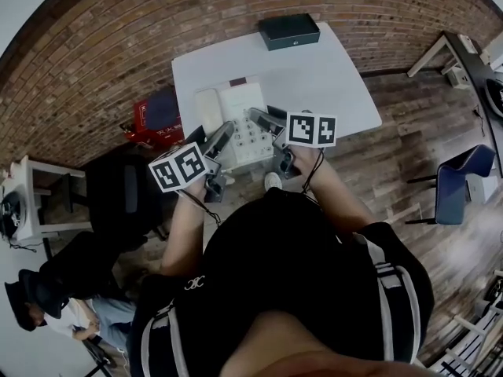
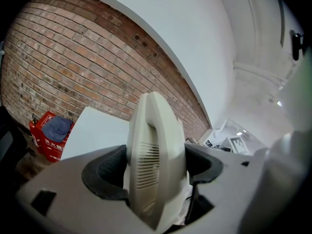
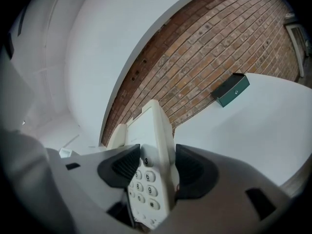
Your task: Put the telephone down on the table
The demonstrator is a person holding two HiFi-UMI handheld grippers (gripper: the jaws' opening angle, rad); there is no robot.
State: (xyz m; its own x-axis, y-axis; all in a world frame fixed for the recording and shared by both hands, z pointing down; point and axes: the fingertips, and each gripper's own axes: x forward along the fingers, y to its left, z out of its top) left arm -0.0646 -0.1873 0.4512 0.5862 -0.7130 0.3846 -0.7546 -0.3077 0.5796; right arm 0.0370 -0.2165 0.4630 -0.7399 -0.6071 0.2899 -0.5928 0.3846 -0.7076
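Observation:
A cream telephone (image 1: 240, 124) with a keypad and its handset (image 1: 208, 110) on the left side is held over the near edge of the white table (image 1: 330, 77). My left gripper (image 1: 218, 144) is shut on the handset side; in the left gripper view the handset (image 2: 156, 150) stands edge-on between the dark pads of the left gripper (image 2: 153, 167). My right gripper (image 1: 269, 126) is shut on the keypad side, and in its own view the telephone (image 3: 151, 140) fills the right gripper (image 3: 155, 172). I cannot tell whether the telephone touches the table.
A dark green box (image 1: 289, 31) lies at the table's far edge, also seen as the green box (image 3: 230, 95). A red box with a blue cloth (image 1: 157, 116) stands left of the table. A black chair (image 1: 126, 195) is at the left, a blue chair (image 1: 460, 183) at the right.

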